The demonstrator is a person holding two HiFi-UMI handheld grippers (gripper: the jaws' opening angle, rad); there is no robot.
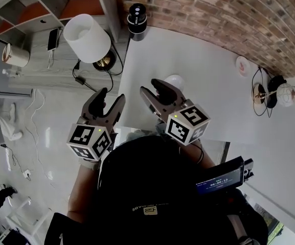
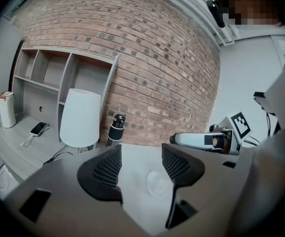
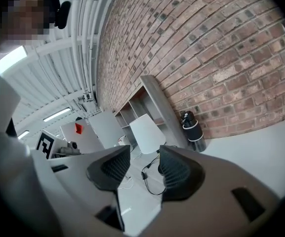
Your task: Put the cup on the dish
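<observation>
**A:** How are the tools standing?

**B:** The left tool (image 1: 111,96) is hovering at the bench's (image 1: 213,103) 9 o'clock edge, jaws wide and gripping nothing. The right tool (image 1: 151,86) is hanging beside it, jaws apart and empty too.

**A:** And the cup?

**B:** The cup (image 1: 174,79) is sitting on the bench just beyond the right tool, at 12 o'clock. The dish (image 1: 243,65) is lying well apart, at 2 o'clock by the brick wall (image 1: 213,19).
</observation>
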